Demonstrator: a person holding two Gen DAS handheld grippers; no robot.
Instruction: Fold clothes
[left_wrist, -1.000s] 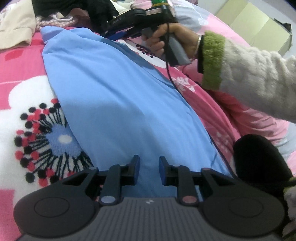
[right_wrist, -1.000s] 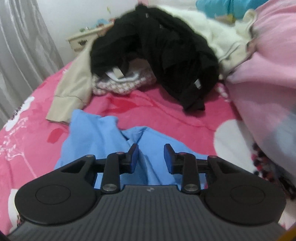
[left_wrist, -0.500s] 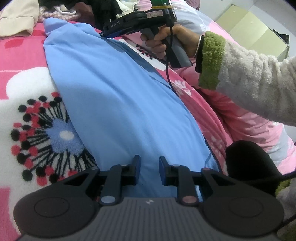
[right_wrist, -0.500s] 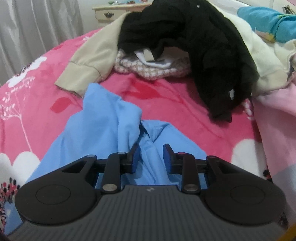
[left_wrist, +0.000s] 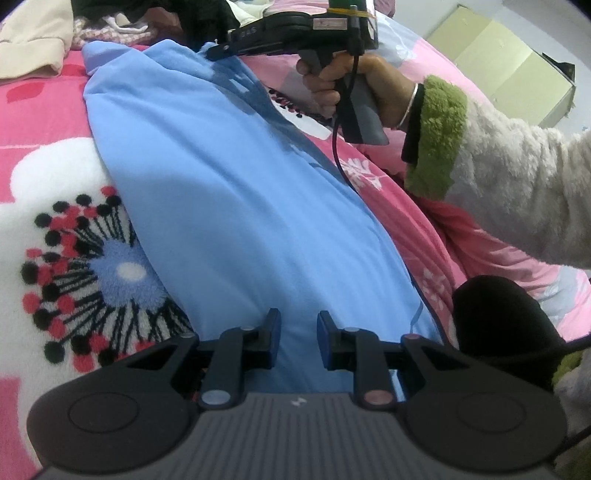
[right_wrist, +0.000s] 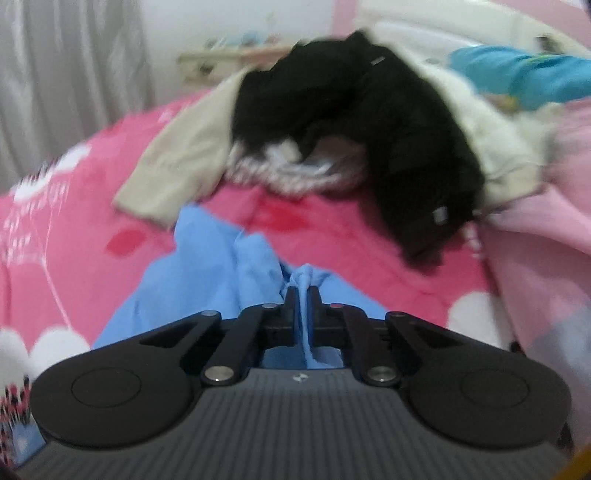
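Right tool (right_wrist: 302, 301) clamped on blue garment's (right_wrist: 207, 266) bunched edge.

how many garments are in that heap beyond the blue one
4 visible: black garment on top, beige one left, knit piece beneath, white fleece right. More may be buried.

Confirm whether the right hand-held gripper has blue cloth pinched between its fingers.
Yes: in the right wrist view the right hand-held gripper is closed on a fold of the blue garment.

The right wrist view is smeared by motion blur. The black garment (right_wrist: 369, 147) and dresser (right_wrist: 229, 59) are left indistinct; the blue shirt (left_wrist: 240, 206) is cut off below.
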